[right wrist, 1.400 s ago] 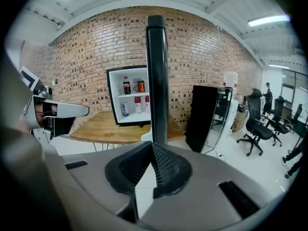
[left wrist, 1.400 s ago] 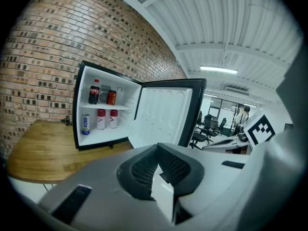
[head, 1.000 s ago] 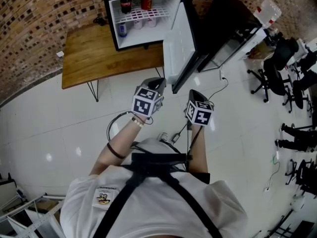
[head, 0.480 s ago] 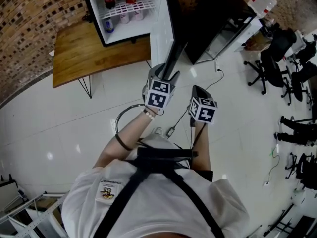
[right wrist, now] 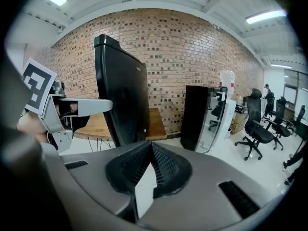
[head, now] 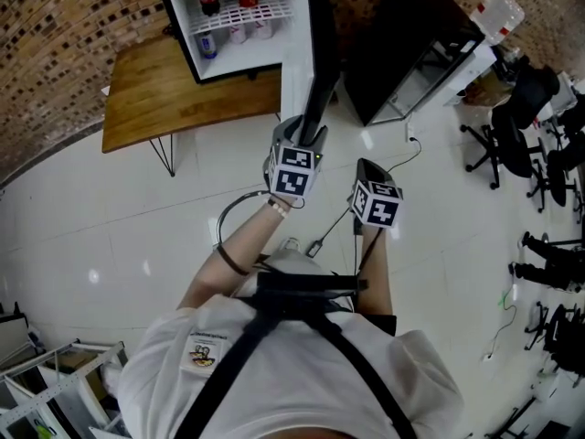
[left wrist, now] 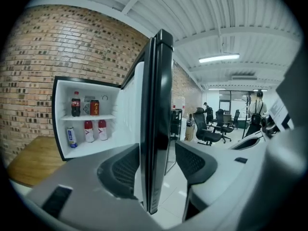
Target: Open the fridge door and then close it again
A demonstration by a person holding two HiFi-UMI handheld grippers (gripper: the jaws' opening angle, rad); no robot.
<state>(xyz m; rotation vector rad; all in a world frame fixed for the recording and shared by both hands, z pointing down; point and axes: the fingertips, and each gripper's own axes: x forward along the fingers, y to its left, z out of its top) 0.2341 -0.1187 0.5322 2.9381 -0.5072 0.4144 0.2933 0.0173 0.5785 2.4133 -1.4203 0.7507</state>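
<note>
Two findings: right gripper (right wrist: pixel 150 150) pinched together, empty; left gripper (left wrist: pixel 154 165), its jaws just now closing, stands apart astride the open fridge door (left wrist: pixel 156 114) edge, unclamped. We judge a push now may skid off, leaving the fridge (left wrist: pixel 57 119) beyond open.

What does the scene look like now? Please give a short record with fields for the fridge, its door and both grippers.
Fridge: stands on the wooden table, drinks on two levels inside
Fridge door: open wide, seen edge-on in the left gripper view
Left gripper: jaws apart astride the door's free edge, just been closing slightly; a gap shows beside the door
Right gripper: shut, empty, apart from the door
Task stage: door opened, not yet closed
</note>
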